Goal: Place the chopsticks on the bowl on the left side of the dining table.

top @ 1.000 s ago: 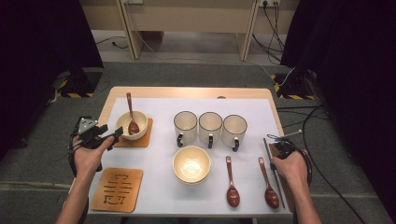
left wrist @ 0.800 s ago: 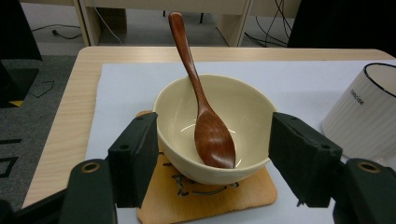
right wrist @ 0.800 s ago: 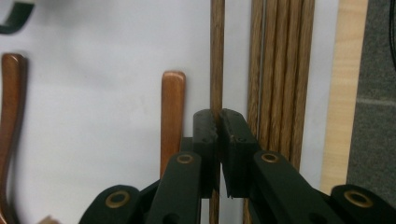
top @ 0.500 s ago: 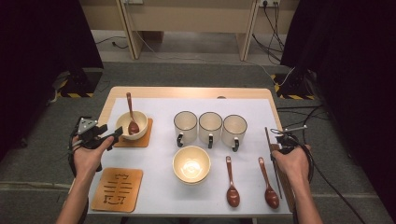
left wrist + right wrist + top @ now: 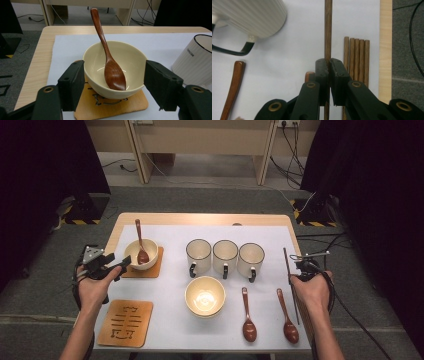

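Note:
On a wooden coaster [image 5: 150, 269] at the table's left stands a cream bowl [image 5: 141, 251] with a brown spoon [image 5: 140, 245] leaning in it. My left gripper [image 5: 120, 265] sits just in front of it. In the left gripper view its jaws stand open on either side of the bowl [image 5: 130, 57], with the spoon [image 5: 112, 72] between them. My right gripper [image 5: 300, 265] is at the table's right edge, shut on a single dark chopstick [image 5: 295, 307]. The right gripper view has the chopstick [image 5: 327, 37] clamped between the pads of my right gripper [image 5: 329, 62].
Three white mugs [image 5: 225, 256] line the middle of the table. An empty cream bowl [image 5: 204, 295] sits in front of them, with two spoons [image 5: 248, 317] to its right. An empty coaster [image 5: 125, 322] lies front left. Several chopsticks [image 5: 357, 60] lie by the right edge.
My right hand has shifted slightly toward the table's far side with the chopstick in its jaws. The left hand has stayed put.

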A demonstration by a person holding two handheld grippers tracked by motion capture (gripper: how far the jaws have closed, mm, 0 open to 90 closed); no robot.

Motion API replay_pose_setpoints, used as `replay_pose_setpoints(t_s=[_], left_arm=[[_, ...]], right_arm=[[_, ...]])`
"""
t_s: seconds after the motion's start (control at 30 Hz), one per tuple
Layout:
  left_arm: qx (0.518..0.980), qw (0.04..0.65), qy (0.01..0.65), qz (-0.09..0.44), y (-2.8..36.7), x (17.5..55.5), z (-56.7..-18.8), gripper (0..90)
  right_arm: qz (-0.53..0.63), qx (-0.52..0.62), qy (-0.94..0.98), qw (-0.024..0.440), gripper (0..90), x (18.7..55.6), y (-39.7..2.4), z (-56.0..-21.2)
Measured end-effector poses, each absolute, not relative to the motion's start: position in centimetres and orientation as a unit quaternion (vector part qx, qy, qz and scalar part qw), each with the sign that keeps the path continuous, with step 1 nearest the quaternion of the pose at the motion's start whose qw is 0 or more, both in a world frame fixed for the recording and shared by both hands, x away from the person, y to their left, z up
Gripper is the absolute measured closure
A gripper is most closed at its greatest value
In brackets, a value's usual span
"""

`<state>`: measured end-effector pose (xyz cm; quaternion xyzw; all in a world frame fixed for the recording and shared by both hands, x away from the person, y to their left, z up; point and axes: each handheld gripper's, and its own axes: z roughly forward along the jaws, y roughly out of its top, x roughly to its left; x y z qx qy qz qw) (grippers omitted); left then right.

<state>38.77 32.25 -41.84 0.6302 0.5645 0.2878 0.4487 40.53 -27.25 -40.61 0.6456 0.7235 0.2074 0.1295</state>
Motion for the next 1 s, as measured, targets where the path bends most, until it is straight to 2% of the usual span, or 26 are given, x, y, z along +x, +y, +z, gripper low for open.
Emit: replay_pose_setpoints(t_s=[1.0], left_arm=[[0.632, 0.449, 0.563, 0.287, 32.1, 38.6, -41.8, 32.3]], right_arm=[[0.288, 0.625, 0.697, 0.202, 85.4, 41.6, -26.3, -38.4]])
